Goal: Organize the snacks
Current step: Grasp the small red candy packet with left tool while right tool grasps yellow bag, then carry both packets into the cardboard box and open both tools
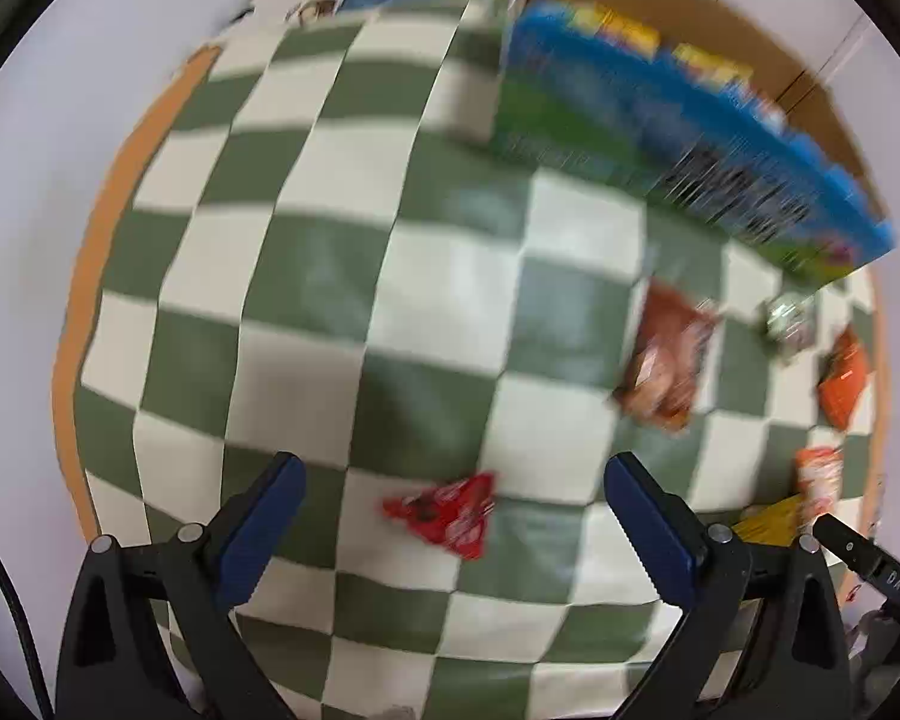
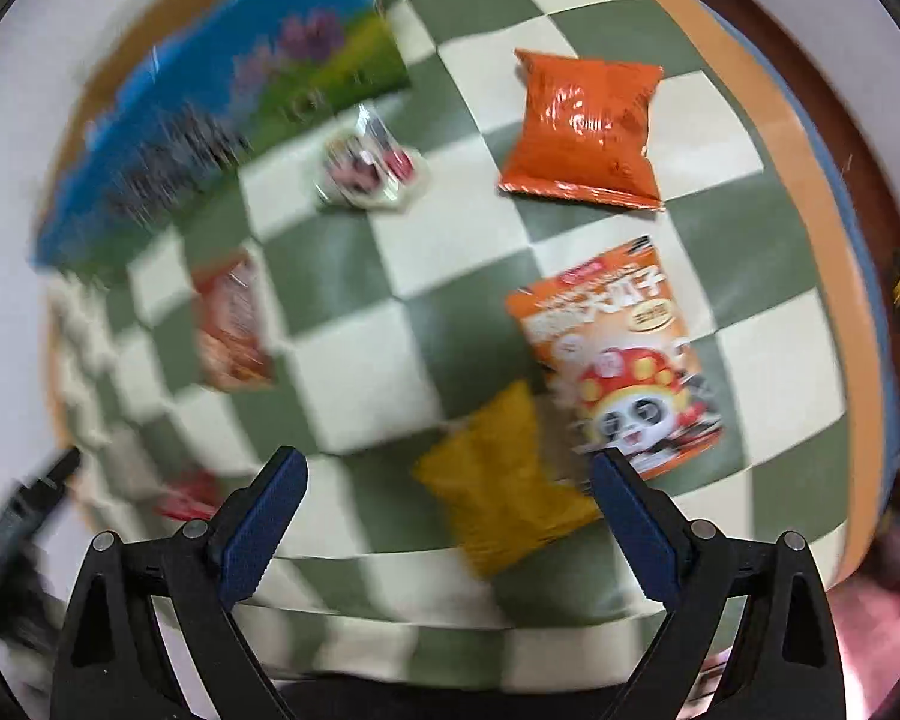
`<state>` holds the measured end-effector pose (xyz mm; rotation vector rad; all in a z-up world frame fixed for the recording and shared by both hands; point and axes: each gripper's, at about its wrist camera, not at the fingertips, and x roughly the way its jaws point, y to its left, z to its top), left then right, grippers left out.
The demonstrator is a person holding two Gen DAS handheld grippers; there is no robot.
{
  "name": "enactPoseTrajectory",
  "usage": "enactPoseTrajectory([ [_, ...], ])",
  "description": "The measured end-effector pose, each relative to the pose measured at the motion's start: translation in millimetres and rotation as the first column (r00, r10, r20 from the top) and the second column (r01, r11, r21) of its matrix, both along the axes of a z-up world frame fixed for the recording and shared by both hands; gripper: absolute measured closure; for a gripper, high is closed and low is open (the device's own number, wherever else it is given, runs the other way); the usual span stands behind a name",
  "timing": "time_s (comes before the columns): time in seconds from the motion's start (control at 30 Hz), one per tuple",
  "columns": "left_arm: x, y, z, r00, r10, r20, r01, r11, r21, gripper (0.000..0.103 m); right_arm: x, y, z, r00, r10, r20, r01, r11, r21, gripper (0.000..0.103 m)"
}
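Both grippers point down at the checkered cloth (image 1: pixel 306 276) with jaws spread wide and nothing gripped. The left gripper (image 1: pixel 450 510) has a small red packet (image 1: pixel 444 513) lying on the cloth between its blue fingers (image 1: pixel 264 516), not touching. The right gripper (image 2: pixel 444 501) frames a yellow bag (image 2: pixel 498 480), beside a panda pouch (image 2: pixel 624 360). An orange bag (image 2: pixel 582 126) sits farther off, near the blue box (image 2: pixel 222 114).

Evenly bright, soft-shadowed fisheye views, smeared by motion blur, bowing and darkening at the edges.
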<state>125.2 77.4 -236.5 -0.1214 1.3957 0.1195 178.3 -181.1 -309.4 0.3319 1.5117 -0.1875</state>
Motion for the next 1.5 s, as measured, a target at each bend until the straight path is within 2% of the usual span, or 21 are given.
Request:
enactPoseTrajectory([
  [0.17, -10, 4, -35, 0.997, -0.030, -0.072, 0.032, 0.999, 0.024, 0.001, 1, 26, -40, 0.982, 0.169, -0.083, -0.175, 0.981, -0.084, 0.009],
  [0.27, -13, 4, -55, 0.992, -0.048, -0.115, 0.052, 0.998, 0.038, 0.001, 0, 33, -59, 0.973, 0.199, -0.117, -0.207, 0.976, -0.063, 0.016],
  [0.33, -12, 5, -71, 0.985, -0.047, -0.166, 0.050, 0.999, 0.016, 0.001, -2, 35, -70, 0.970, 0.207, -0.130, -0.216, 0.975, -0.056, 0.031],
  [0.47, -11, 17, -98, 0.972, 0.007, -0.235, -0.020, 0.998, -0.054, 0.001, -5, 37, -74, 0.973, 0.209, -0.100, -0.215, 0.975, -0.053, 0.032],
  [0.57, -13, 18, -103, 0.976, 0.007, -0.219, -0.024, 0.997, -0.077, 0.010, -8, 40, -74, 0.973, 0.215, -0.089, -0.217, 0.976, -0.020, 0.034],
  [0.63, -14, 13, -102, 0.977, -0.012, -0.213, -0.008, 0.996, -0.093, 0.041, -7, 42, -74, 0.976, 0.205, -0.078, -0.204, 0.979, 0.019, 0.035],
  [0.67, -14, 9, -104, 0.975, -0.024, -0.219, 0.003, 0.996, -0.093, 0.046, -4, 46, -74, 0.977, 0.200, -0.069, -0.197, 0.980, 0.039, 0.035],
  [0.9, -16, -28, -96, 0.976, -0.090, -0.199, 0.058, 0.985, -0.165, 0.049, 7, 51, -65, 0.988, 0.153, -0.011, -0.150, 0.979, 0.139, 0.036],
  [1.03, -11, -52, -75, 0.978, -0.137, -0.155, 0.102, 0.972, -0.212, 0.050, 17, 45, -45, 0.989, 0.147, 0.022, -0.149, 0.976, 0.156, 0.036],
  [1.13, -3, -68, -42, 0.981, -0.170, -0.090, 0.144, 0.959, -0.245, 0.050, 22, 37, -20, 0.989, 0.129, 0.066, -0.139, 0.973, 0.184, 0.036],
  [1.23, 18, -78, 3, 0.982, -0.186, -0.005, 0.176, 0.939, -0.296, 0.050, 37, 31, 20, 0.986, 0.101, 0.135, -0.129, 0.968, 0.214, 0.036],
  [1.33, 53, -84, 54, 0.976, -0.198, 0.087, 0.216, 0.919, -0.330, 0.050, 60, 26, 72, 0.970, 0.078, 0.231, -0.132, 0.965, 0.225, 0.036],
  [1.4, 80, -88, 87, 0.966, -0.206, 0.154, 0.247, 0.911, -0.330, 0.049, 80, 22, 105, 0.952, 0.071, 0.297, -0.143, 0.963, 0.230, 0.036],
  [1.5, 120, -99, 115, 0.954, -0.209, 0.213, 0.266, 0.919, -0.291, 0.049, 109, 16, 143, 0.921, 0.085, 0.381, -0.173, 0.964, 0.202, 0.036],
])
